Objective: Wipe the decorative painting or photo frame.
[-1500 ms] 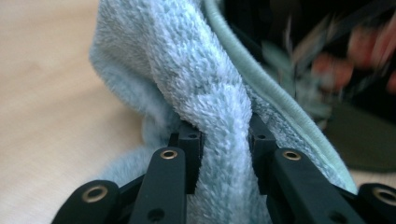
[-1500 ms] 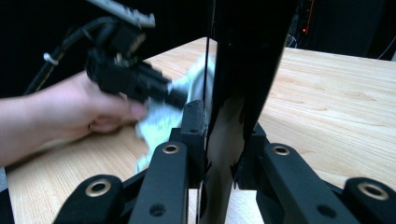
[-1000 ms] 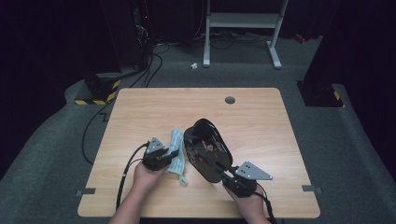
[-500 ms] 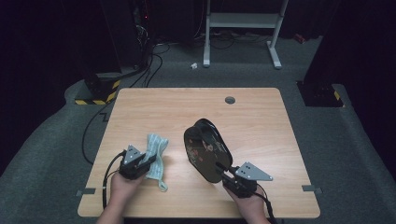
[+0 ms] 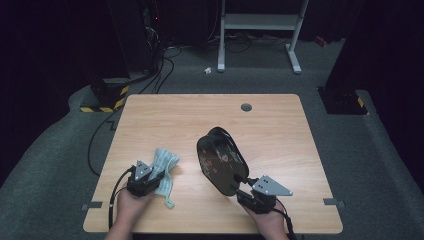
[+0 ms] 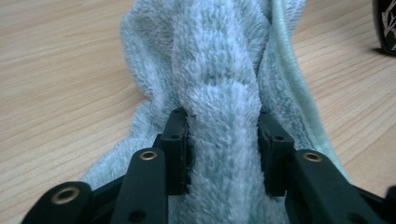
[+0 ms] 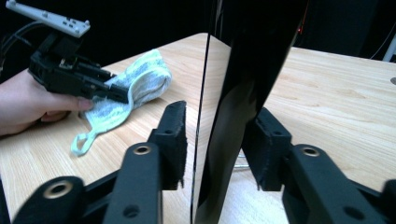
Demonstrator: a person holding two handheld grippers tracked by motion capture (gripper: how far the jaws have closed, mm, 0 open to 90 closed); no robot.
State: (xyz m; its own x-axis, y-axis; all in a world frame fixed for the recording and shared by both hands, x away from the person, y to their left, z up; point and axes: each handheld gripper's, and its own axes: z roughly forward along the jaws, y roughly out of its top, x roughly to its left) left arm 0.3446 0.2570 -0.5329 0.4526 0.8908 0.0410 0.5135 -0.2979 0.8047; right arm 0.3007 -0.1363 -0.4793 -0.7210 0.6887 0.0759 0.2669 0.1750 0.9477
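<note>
Down at the near edge, the left gripper [image 5: 150, 176] sits low on the wooden table [image 5: 280, 125], and its jaws have just been opening. In the left gripper view a thick roll of pale green towel [image 6: 219, 93] runs straight up between the two black fingers [image 6: 177, 140]. The pile brushes the inner faces of both pads, but nothing is being squeezed; the fingers stand released around it. The towel spreads out beyond the fingertips, bunched and fluffy, with its smooth hemmed edge trailing off to the right of the right finger. From above, the towel [image 5: 164, 167] lies flat on the table, and a thin loop of it curls back toward the person's left hand [image 5: 125, 207].

Over to the right gripper [image 5: 245, 192], and its jaws too have just been opening. In the right gripper view the rim of a glossy black plate [image 7: 243, 93] stands on edge between the fingers [image 7: 173, 135]. There is a clear gap between the left pad and the plate's face, while the right pad sits just behind the plate, so whether it touches cannot be told. No firm clamp here; the fingers are slack around the rim.

From the high view the black plate [image 5: 220, 160], with a faint reddish pattern on its face, is tilted up steeply, rising away from the fingertips toward the table's middle, well apart from the towel. Farther off, a small round grommet [image 5: 246, 107] marks the far side.
</note>
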